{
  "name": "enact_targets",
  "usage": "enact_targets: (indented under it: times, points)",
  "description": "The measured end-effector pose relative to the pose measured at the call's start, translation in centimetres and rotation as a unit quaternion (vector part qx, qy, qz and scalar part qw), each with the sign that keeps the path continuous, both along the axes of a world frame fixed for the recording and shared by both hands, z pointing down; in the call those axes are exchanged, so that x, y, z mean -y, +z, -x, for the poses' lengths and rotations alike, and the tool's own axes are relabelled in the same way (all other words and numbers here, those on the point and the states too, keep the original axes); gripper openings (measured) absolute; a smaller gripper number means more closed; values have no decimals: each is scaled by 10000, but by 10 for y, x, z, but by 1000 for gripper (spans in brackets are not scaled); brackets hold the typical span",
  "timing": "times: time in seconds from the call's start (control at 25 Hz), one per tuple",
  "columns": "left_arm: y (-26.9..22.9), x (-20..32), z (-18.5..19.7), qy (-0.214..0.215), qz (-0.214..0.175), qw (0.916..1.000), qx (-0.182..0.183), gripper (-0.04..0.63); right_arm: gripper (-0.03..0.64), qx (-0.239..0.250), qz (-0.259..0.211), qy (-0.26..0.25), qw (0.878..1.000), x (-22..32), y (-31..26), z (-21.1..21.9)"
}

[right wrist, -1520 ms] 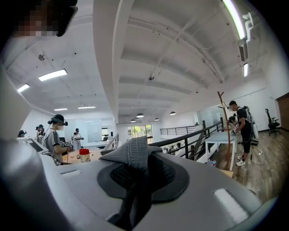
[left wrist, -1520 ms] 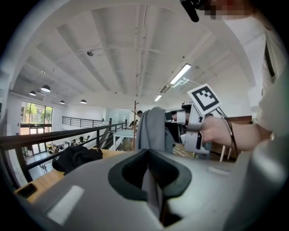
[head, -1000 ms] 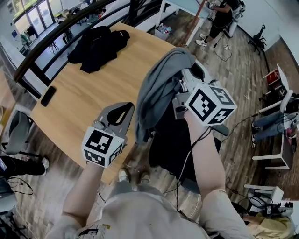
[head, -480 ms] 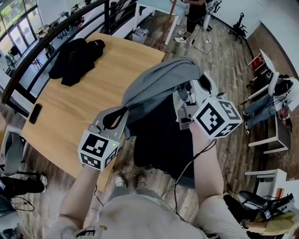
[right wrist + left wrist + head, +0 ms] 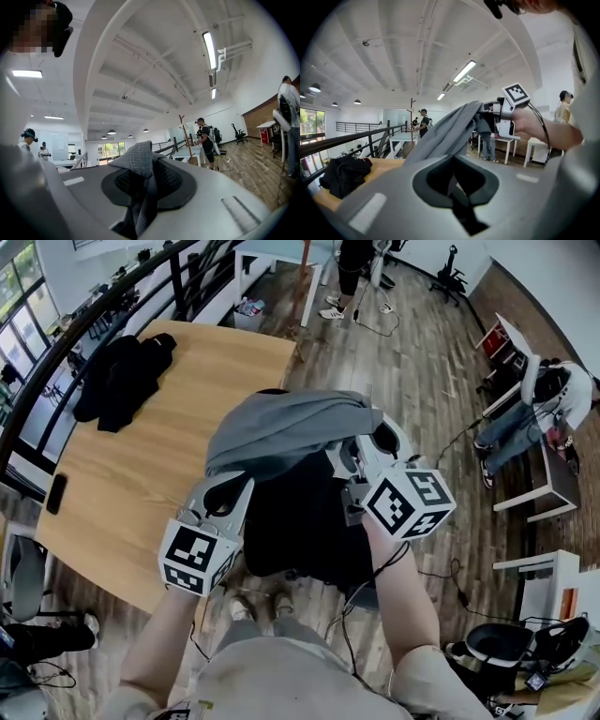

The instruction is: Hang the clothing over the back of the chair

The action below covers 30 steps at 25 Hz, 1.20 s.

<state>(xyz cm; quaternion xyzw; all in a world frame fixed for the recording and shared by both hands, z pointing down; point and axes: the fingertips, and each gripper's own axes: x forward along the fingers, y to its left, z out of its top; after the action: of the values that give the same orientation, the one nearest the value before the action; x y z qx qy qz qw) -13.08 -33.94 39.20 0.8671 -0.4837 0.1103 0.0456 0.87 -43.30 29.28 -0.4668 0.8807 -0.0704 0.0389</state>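
Observation:
A grey garment (image 5: 281,432) hangs stretched between my two grippers, above the black chair (image 5: 300,521) in front of me. My left gripper (image 5: 240,487) is shut on one edge of it. In the left gripper view the cloth (image 5: 445,136) runs from the closed jaws up toward the other hand. My right gripper (image 5: 352,442) is shut on the other end. The right gripper view shows a ribbed hem (image 5: 139,159) pinched between the jaws and sticking up from them. The garment hides the chair's top edge.
A wooden table (image 5: 169,456) lies to the left, with a heap of black clothing (image 5: 117,381) and a dark phone (image 5: 56,493) on it. A black railing runs behind it. A seated person (image 5: 539,399) and white desks are at the right, cables on the floor.
Both grippers have carried the grey garment away from the table's edge and over the black chair. The cloth, bunched a second ago, is now spread wide between them.

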Motion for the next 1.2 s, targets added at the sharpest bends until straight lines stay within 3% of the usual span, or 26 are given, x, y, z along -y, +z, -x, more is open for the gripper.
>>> enact_targets:
  times: [0.16, 0.32, 0.72, 1.2]
  points:
    - [1, -2, -19, 73, -102, 9997, 202, 2, 66, -194, -1, 131, 9997, -5, 11, -15]
    - [5, -8, -33, 160, -63, 9995, 255, 2, 61, -38, 210, 185, 9996, -13, 30, -28]
    - [16, -15, -40, 124, 14, 9987, 485, 2, 59, -88, 515, 500, 9974, -20, 85, -50]
    - [28, -23, -51, 142, 151, 9985, 507, 2, 57, -344, 974, 552, 9931, -30, 149, -67]
